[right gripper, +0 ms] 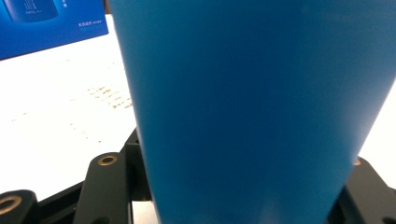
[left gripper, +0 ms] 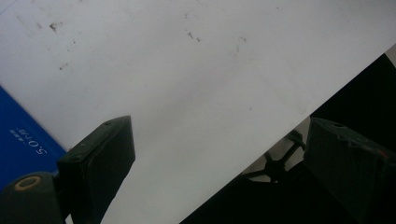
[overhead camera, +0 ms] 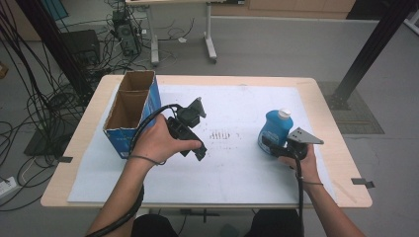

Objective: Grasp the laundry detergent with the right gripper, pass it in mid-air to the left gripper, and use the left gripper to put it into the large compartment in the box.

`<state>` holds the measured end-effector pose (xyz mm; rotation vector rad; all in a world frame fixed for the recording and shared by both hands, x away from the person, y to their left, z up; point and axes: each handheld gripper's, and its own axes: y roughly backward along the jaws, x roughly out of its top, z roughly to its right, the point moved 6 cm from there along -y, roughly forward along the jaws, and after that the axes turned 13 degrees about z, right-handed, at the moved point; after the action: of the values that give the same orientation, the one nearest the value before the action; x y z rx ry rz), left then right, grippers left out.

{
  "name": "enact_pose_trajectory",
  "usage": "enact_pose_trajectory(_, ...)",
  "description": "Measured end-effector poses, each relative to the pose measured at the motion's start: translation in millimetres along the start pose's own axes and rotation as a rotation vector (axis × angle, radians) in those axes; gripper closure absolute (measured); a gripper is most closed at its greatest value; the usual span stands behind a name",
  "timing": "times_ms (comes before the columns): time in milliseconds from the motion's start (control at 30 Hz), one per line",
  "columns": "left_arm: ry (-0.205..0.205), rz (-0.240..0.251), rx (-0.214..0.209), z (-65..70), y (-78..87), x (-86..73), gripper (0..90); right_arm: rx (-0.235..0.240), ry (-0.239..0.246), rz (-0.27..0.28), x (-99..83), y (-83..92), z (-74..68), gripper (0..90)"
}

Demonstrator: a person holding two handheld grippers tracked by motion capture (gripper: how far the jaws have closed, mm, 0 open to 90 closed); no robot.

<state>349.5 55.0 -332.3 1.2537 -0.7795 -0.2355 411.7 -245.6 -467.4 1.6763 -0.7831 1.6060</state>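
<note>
My right gripper (overhead camera: 271, 144) has its jaws clenched on the blue bottle (overhead camera: 274, 129); the bottle stands upright on the white sheet (overhead camera: 237, 163) at the right side of the surface (overhead camera: 341, 163), its white cap (overhead camera: 285, 113) on top; in the right gripper view the blue bottle (right gripper: 252, 112) sits between the two black jaws, pressed at both flanks.

My left gripper (overhead camera: 190, 129) I hold over the sheet, just to the right of the blue cardboard box (overhead camera: 133, 112); its jaws stand released, wide apart, with nothing between them; in the left gripper view I see bare white sheet (left gripper: 196, 84) between the jaws, a corner of the blue box (left gripper: 23, 140) at the lower left, and the edge of the surface running diagonally at the right.

The box stands open-topped at the left of the surface, well apart from the bottle; faint brown marks (overhead camera: 220, 134) lie on the sheet between the two grippers.
</note>
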Motion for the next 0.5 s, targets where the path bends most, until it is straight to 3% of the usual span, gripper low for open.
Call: enact_pose_trajectory(500,-0.031,0.030,-0.004,-8.5,15.1,10.6,9.4,0.055,-0.007,-0.035,10.8,-2.2,-4.0,42.3)
